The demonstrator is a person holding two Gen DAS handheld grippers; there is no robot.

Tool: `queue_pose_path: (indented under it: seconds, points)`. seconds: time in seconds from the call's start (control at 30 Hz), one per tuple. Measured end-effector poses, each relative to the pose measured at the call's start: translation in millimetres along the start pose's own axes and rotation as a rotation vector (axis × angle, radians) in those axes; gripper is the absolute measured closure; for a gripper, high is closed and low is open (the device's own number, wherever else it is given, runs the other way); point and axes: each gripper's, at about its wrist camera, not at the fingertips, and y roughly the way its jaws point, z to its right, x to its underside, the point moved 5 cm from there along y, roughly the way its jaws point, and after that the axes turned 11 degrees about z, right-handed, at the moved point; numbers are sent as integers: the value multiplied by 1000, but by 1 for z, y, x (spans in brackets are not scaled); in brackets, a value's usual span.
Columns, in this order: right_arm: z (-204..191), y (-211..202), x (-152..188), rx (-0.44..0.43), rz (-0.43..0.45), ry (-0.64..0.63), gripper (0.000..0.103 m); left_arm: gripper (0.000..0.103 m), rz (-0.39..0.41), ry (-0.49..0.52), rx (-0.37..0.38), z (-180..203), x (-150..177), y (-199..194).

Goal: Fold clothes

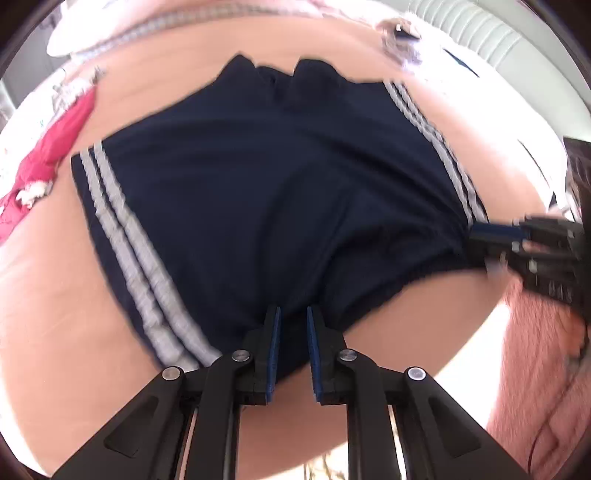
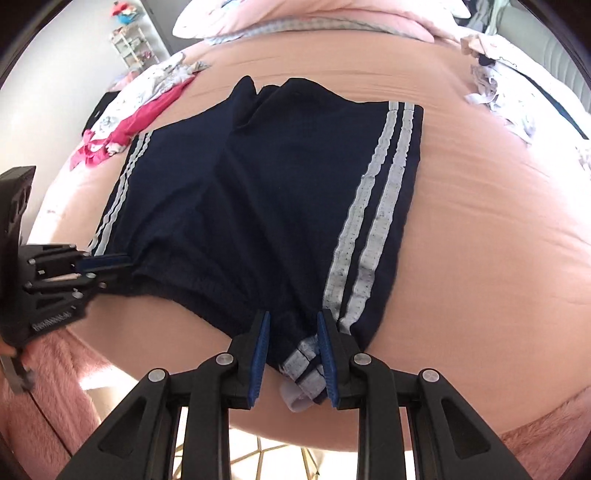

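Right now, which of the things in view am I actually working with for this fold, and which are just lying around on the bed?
In the job:
- navy shorts with white side stripes
- left gripper, shut on the waistband
- right gripper, shut on the waistband's striped end

Lying about:
- pink garment
- white clothes pile
- pillow
- fluffy pink blanket

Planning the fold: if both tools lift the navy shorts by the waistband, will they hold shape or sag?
The navy shorts with grey side stripes will probably sag: the thin fabric already bunches and wrinkles at the left tool and right tool. They look light. On the smooth peach bedsheet they would likely drag easily.
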Motion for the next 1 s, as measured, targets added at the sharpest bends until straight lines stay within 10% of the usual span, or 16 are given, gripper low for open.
queue_pose_path:
  seconds: [0.1, 0.33, 0.7, 0.83, 1.0]
  points:
    - [12, -7, -5, 19, 0, 22, 78, 88, -33, 22, -72, -19, 2, -9]
    - [-22, -5, -18, -52, 56, 5, 77, 88, 112, -84, 42, -4, -19, -12]
    - [-20, 1, -4, -107, 5, -14, 78, 87, 33, -62, 29, 4, -30, -2]
    - [2, -22, 1, -96, 79, 93, 77, 87, 125, -213, 30, -15, -45, -14]
    - [37, -30, 7, -68, 96, 262, 72, 46, 192, -463, -12, -60, -37, -23]
